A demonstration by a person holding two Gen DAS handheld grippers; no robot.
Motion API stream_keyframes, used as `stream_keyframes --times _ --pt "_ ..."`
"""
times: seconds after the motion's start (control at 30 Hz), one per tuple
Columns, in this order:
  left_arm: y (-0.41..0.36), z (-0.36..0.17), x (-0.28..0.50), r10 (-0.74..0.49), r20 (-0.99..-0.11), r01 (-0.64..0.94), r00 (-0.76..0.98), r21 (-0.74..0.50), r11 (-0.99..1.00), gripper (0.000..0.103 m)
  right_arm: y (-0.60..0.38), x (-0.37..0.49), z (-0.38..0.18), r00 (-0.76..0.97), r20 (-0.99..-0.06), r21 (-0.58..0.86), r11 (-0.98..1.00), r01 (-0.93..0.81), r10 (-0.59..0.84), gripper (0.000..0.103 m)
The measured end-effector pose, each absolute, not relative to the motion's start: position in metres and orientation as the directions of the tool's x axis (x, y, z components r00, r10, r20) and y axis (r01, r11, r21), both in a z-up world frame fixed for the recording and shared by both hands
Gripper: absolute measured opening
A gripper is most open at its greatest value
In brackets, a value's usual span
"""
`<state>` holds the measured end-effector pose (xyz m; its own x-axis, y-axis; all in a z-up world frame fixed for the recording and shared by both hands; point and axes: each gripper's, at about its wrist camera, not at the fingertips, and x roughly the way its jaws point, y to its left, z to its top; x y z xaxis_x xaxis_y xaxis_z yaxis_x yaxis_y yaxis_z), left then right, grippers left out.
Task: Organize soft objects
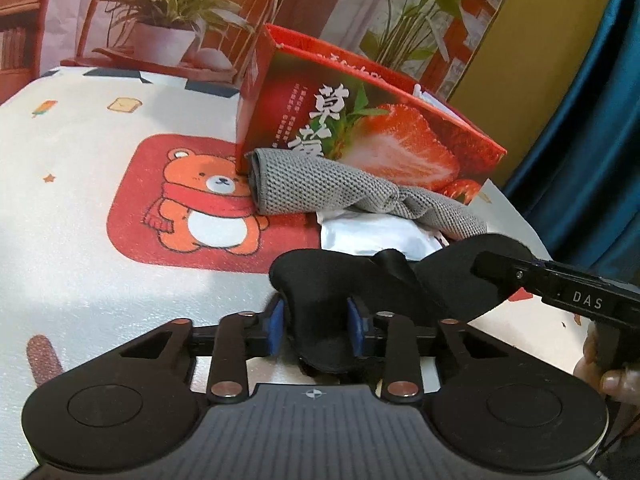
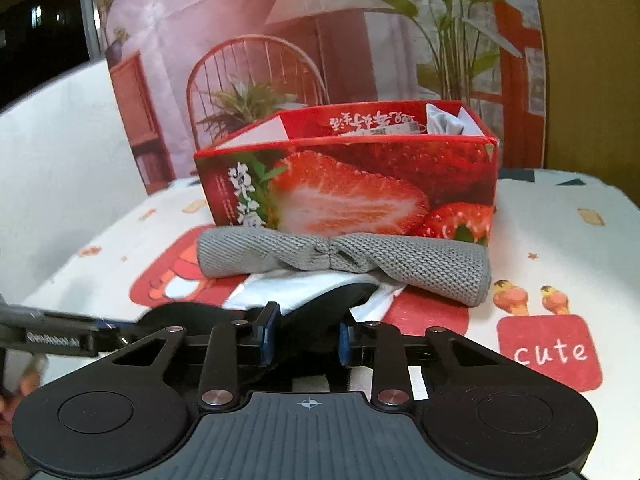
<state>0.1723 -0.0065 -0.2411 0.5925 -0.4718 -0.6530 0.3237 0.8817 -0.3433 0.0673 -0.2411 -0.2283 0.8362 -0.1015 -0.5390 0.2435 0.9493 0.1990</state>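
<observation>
A black eye mask (image 1: 320,280) lies stretched between both grippers just above the table. My left gripper (image 1: 316,322) is shut on its left end. My right gripper (image 2: 306,338) is shut on its other end (image 2: 320,308); its black finger also shows in the left wrist view (image 1: 496,270). Behind the mask, a grey mesh cloth (image 1: 340,188) (image 2: 344,256) tied in the middle lies over a silver-white pouch (image 1: 372,236) (image 2: 304,288). A red strawberry box (image 1: 360,128) (image 2: 360,184), open at the top, stands behind them.
The table carries a white cartoon mat with a bear patch (image 1: 200,200) and a "cute" patch (image 2: 550,350). Some items (image 2: 440,122) sit inside the box. A printed backdrop stands behind; a blue curtain (image 1: 592,140) hangs on the right.
</observation>
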Motion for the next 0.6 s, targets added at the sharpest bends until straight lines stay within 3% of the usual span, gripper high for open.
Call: stream_keyframes --times 0.1,0.23,0.33,0.43,0.6 --pt "-0.008 -0.237 0.169 -0.451 -0.647 0.332 0.615 -0.306 0.892 0.026 -0.250 0.065 -0.230 0.837 -0.537 0.242 0.930 0.275 -0.107 0.038" --pt "-0.009 -0.234 0.165 -0.441 -0.641 0.340 0.628 -0.284 0.897 0.025 -0.266 0.065 -0.232 0.846 -0.523 0.312 0.900 0.305 -0.105 0.038" --pt "-0.008 -0.231 0.162 -0.435 -0.630 0.339 0.643 -0.275 0.900 0.024 -0.272 0.066 -0.234 0.854 -0.515 0.362 0.883 0.298 -0.077 0.033" --pt "-0.007 -0.227 0.159 -0.427 -0.614 0.337 0.663 -0.264 0.904 0.022 -0.268 0.067 -0.233 0.848 -0.522 0.323 0.898 0.298 -0.093 0.031" --pt "-0.005 -0.209 0.153 -0.412 -0.563 0.340 0.717 -0.233 0.911 0.019 -0.257 0.068 -0.225 0.854 -0.514 0.275 0.927 0.253 -0.080 0.015"
